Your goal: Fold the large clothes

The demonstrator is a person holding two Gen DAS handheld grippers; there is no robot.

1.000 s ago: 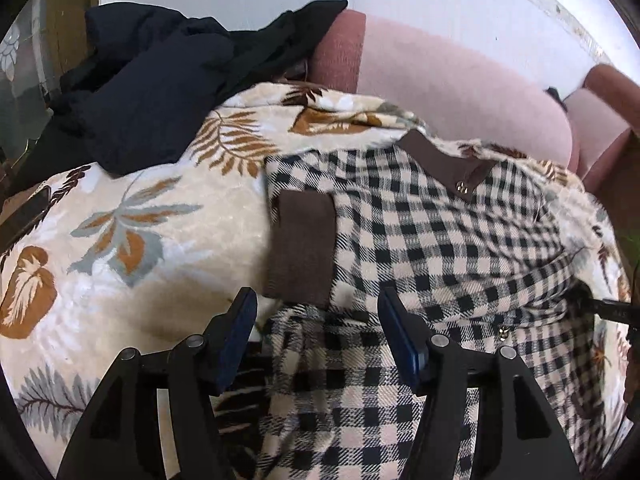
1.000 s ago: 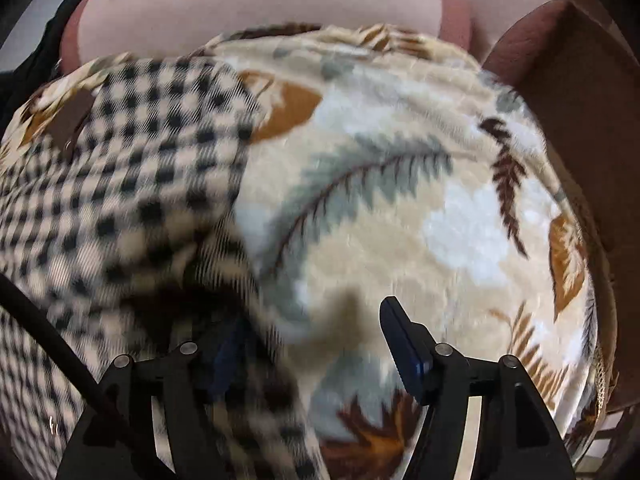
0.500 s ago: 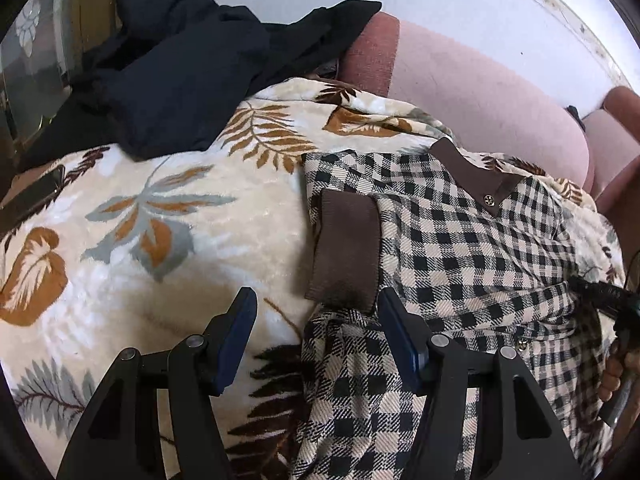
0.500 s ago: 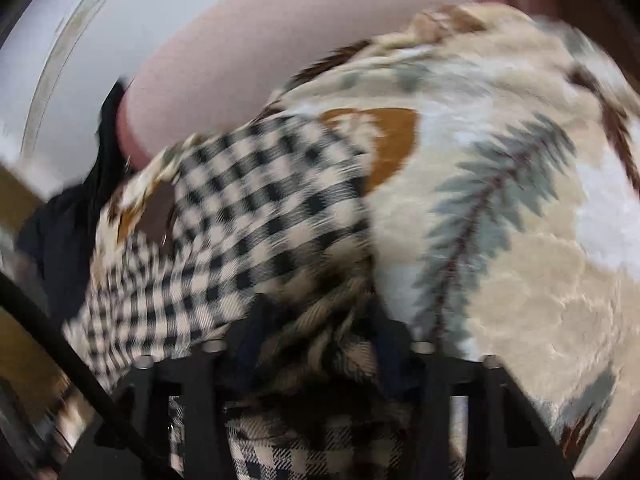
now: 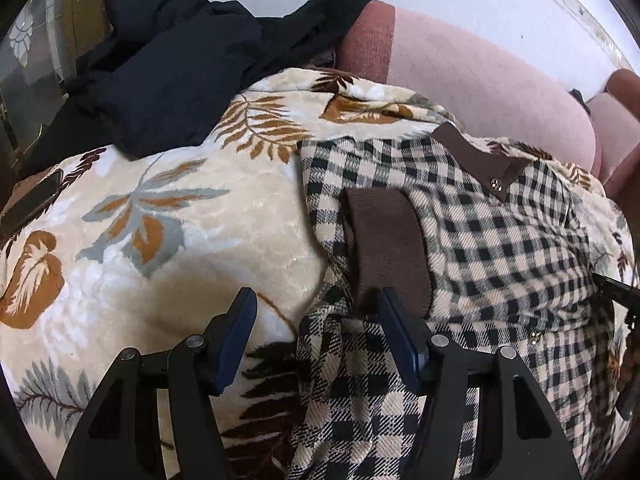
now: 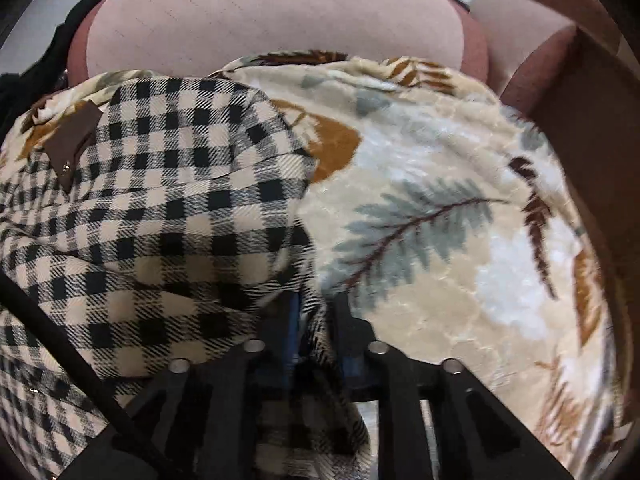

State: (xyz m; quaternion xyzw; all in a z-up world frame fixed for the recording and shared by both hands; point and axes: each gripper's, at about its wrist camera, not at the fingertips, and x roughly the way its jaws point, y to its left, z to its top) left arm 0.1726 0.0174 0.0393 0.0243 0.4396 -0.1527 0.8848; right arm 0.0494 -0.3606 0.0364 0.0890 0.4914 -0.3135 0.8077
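A black-and-cream checked shirt (image 5: 500,248) with a brown collar and a brown cuff (image 5: 388,248) lies on a leaf-patterned blanket (image 5: 168,248) over a sofa. My left gripper (image 5: 316,336) is open, its fingers straddling the shirt's left edge just below the cuff. In the right wrist view, my right gripper (image 6: 312,320) is shut on the right edge of the checked shirt (image 6: 160,200), which bunches up over its left finger. The blanket (image 6: 440,220) lies to its right.
A heap of dark clothing (image 5: 180,72) lies at the back left on the blanket. A pink backrest cushion (image 5: 480,80) runs behind. A dark phone-like object (image 5: 32,204) lies at the far left. A brown armrest (image 6: 592,120) stands at the right.
My right gripper has shut on the shirt's right edge after being open beside it. My left gripper stayed open and shifted slightly along the shirt's left edge near the cuff.
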